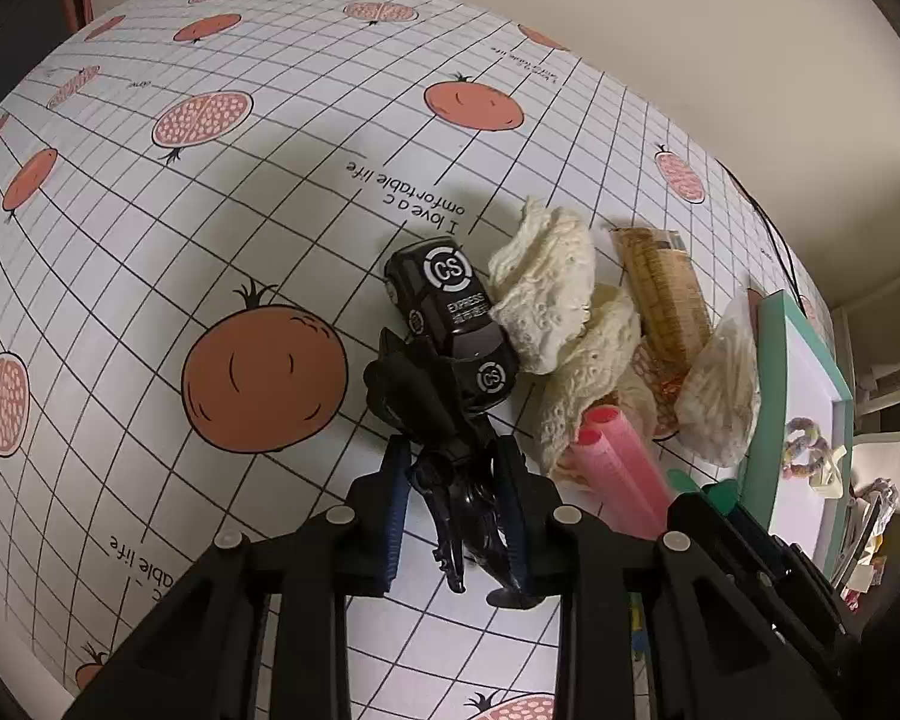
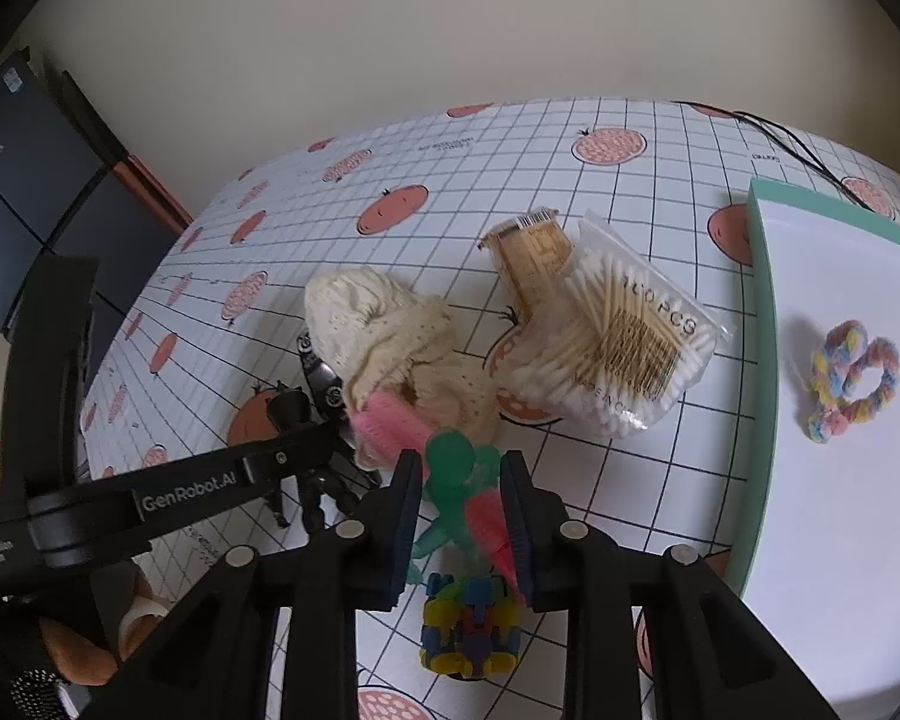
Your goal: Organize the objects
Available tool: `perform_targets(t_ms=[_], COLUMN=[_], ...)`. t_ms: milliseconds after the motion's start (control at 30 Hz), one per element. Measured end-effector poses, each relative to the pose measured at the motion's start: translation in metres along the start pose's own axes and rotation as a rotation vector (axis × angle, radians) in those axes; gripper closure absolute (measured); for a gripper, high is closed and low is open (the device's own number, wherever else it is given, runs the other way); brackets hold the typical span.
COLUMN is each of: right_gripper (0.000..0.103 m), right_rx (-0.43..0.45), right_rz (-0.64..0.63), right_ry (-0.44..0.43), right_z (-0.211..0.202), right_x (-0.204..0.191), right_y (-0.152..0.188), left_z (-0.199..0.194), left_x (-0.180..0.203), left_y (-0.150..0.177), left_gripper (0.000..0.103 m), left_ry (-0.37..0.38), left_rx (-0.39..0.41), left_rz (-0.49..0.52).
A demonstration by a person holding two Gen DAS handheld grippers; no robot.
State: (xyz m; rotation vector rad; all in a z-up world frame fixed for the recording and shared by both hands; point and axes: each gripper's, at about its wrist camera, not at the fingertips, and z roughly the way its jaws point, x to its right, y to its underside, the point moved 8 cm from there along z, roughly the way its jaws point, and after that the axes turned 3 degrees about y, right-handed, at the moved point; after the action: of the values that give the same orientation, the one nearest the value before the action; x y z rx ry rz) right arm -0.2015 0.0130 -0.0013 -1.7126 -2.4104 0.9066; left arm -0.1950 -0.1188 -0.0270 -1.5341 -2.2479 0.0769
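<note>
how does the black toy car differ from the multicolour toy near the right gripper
The black toy car is one dark colour with white CS logos; the multicolour toy mixes yellow, blue and green blocks. The car touches the cream cloth; the multicolour toy sits apart. Both rest on the tablecloth.

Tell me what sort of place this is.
Probably a home room with a table set up for a tidying exercise. A pomegranate-print tablecloth covers the table, household oddments like a cotton swab pack and toy car lie about, and a green-rimmed tray stands beside them.

Toy car (image 2: pixel 321 375) mostly hidden behind cream cloth (image 2: pixel 384 330); tray (image 2: pixel 762 360) cut off at right edge.
</note>
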Motion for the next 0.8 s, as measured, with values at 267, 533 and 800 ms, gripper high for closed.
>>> perform_targets(t_ms=[267, 533, 800], right_gripper=[0.075, 0.075, 0.075], right_rx=[0.029, 0.057, 0.067], right_rz=[0.006, 0.016, 0.019], right_ry=[-0.022, -0.047, -0.050], right_z=[-0.014, -0.026, -0.033], right_x=[0.000, -0.001, 0.002], right_y=[-0.007, -0.014, -0.016], left_z=[-0.008, -0.029, -0.045], left_x=[0.012, 0.007, 0.005], left_y=[0.002, 0.000, -0.008], left_gripper=[0.077, 0.077, 0.077], left_ry=[0.017, 0.031, 0.043], left_rx=[0.011, 0.032, 0.079], left_rz=[0.015, 0.014, 0.005])
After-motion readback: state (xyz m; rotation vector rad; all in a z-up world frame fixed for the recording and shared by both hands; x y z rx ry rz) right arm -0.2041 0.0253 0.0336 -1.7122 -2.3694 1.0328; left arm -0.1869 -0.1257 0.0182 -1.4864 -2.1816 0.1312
